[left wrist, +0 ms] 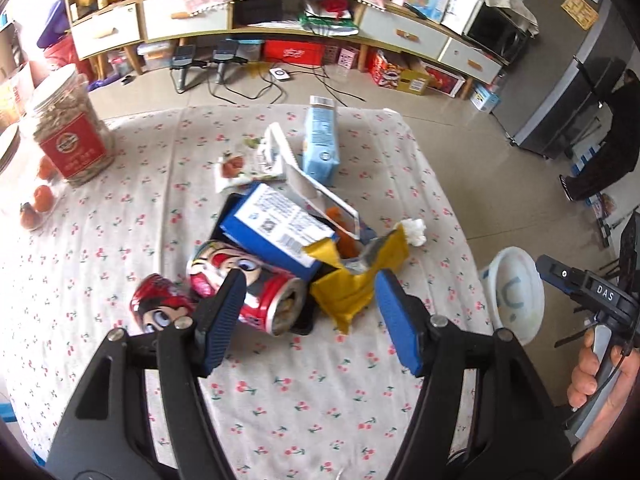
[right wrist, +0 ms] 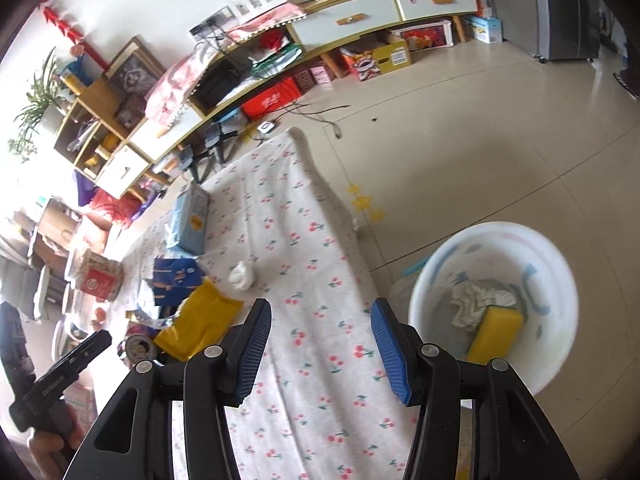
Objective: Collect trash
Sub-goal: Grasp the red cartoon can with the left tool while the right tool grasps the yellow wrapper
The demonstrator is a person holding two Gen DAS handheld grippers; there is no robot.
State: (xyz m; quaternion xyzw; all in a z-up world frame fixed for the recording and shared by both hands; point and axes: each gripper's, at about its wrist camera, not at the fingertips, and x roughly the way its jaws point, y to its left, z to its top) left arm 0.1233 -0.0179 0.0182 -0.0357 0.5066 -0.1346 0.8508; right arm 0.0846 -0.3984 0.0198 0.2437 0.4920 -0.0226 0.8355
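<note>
Trash lies heaped mid-bench (left wrist: 120,208): two red cans (left wrist: 248,284), a blue carton (left wrist: 276,224) and a yellow wrapper (left wrist: 352,292). Left tongs (left wrist: 310,312) hover released above them. Right tongs (right wrist: 320,340) gape empty beside the white bin (right wrist: 560,276).

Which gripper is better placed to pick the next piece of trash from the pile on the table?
Probably the left gripper: it is open, with the can and the yellow bag just ahead. The right gripper, also open, is over bare cloth near the bin.
</note>
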